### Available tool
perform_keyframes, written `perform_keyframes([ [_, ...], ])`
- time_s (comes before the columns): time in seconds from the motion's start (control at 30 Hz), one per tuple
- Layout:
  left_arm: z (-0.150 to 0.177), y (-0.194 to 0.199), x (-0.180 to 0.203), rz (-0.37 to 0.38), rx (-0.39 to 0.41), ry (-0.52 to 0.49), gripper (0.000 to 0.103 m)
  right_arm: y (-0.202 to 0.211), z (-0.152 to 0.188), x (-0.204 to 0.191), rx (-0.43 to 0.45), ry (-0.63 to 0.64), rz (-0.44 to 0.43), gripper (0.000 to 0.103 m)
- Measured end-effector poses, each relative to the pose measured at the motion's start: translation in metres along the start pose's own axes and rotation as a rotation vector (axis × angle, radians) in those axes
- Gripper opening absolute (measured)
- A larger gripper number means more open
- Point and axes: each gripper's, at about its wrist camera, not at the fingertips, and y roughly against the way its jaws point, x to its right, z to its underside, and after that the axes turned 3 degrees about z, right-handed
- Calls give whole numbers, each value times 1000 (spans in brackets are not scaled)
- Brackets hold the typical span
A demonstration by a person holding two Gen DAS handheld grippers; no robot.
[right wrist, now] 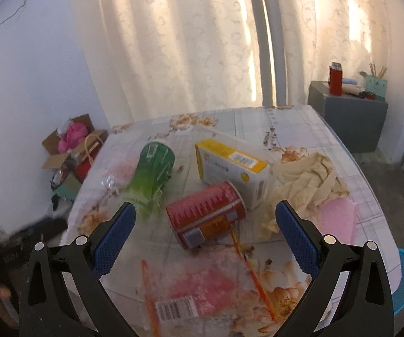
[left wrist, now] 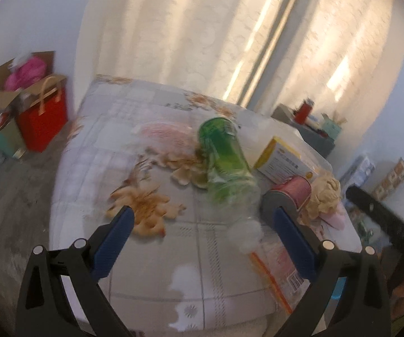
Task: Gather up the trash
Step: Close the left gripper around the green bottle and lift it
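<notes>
1. Cream curtains (right wrist: 190,42) hang behind a worktop (right wrist: 291,123) covered in a floral cloth.
2. Green plastic bottle (right wrist: 152,172) lies on its side toward the worktop's left edge; its clear neck end is blurred in the left wrist view.
3. Red can (right wrist: 206,213) lies on its side mid-worktop, touching the yellow-and-white box (right wrist: 230,165) behind it.
4. Crumpled beige cloth (right wrist: 308,179) sits toward the right edge, just beside the box; a pink sheet (right wrist: 338,219) lies by it.
5. Clear bag (right wrist: 199,286) with a barcode and orange strips lies flat at the near edge.
6. Left gripper (left wrist: 202,224): fingers spread wide, holding nothing, the bottle's neck end between and beyond them.
7. Right gripper (right wrist: 204,219): fingers wide apart, empty, the can framed between them.
8. Floor at left: red bag (left wrist: 43,118) and cardboard box (left wrist: 13,84).
</notes>
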Motion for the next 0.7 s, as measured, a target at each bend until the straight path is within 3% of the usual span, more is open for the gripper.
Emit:
perform_keyframes([
  [0.2, -30, -37, 23, 17, -41, -71, 96, -2, 5, 23, -26, -36, -17, 95],
  [0.37, -50, -79, 25, 11, -116, -42, 86, -2, 5, 42, -15, -73, -28, 95],
  [0.53, -68, -120, 21, -94, -201, -22, 80, -9, 7, 59, -30, -105, -37, 95],
  [0.7, -79, -148, 19, -112, -263, 1, 75, -21, 14, 72, -73, -158, -50, 95],
])
